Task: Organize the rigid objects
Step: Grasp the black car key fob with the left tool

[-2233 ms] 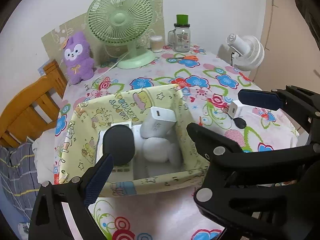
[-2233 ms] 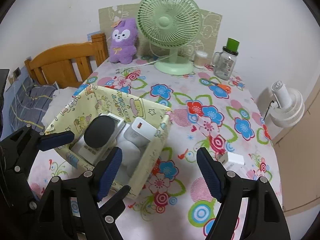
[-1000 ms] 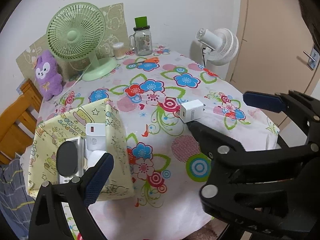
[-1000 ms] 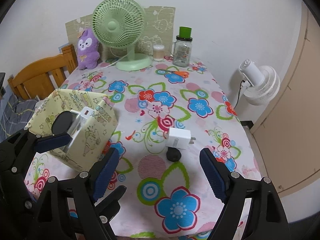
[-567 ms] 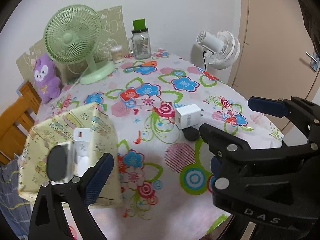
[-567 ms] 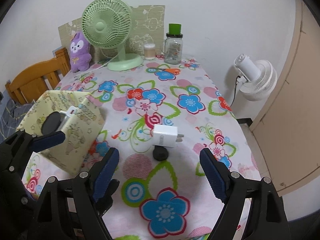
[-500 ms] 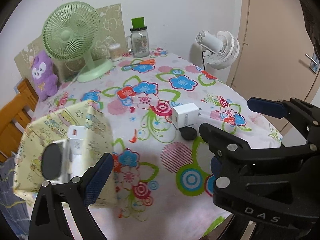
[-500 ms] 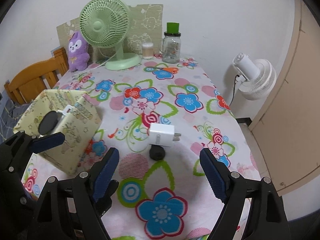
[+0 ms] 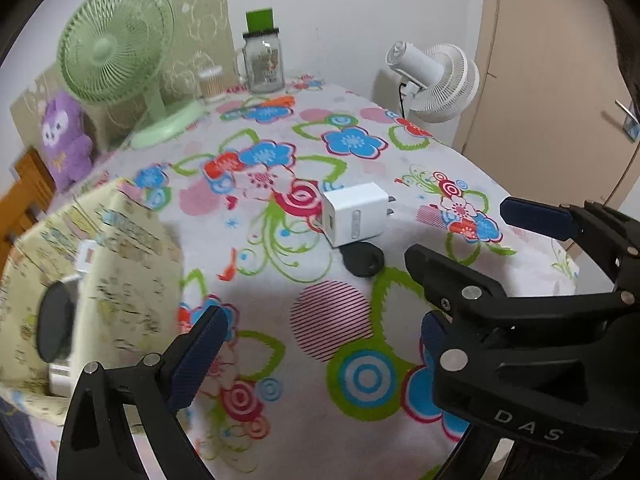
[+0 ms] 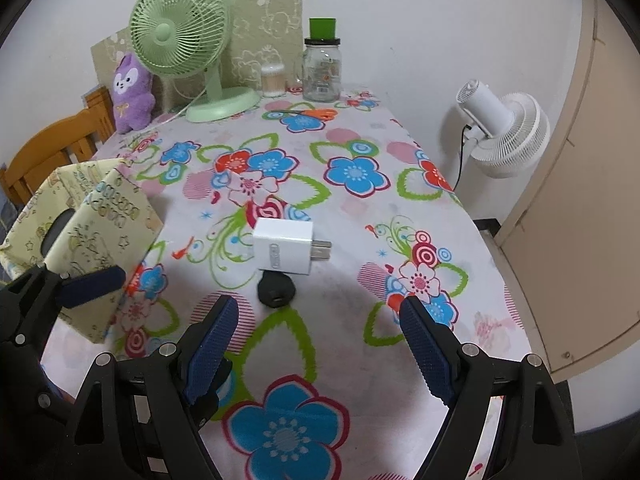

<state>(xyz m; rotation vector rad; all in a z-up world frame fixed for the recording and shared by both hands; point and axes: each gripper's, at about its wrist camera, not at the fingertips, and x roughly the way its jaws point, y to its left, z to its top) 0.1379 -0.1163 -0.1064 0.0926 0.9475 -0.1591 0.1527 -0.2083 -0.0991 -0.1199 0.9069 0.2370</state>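
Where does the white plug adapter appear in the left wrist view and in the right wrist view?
Left wrist view: white plug adapter near the middle, slightly right.
Right wrist view: just left of the middle, prongs pointing right.
Shared landmark: the small black round object lying just in front of it.

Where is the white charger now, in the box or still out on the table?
Out. The charger lies on its side on the tablecloth, prongs toward the door, right of the box, behind a black puck.

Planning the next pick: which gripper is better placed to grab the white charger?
Right. The right gripper is open with the white charger centred just ahead between its fingers; the left gripper views it off-centre, nearer the yellow box.
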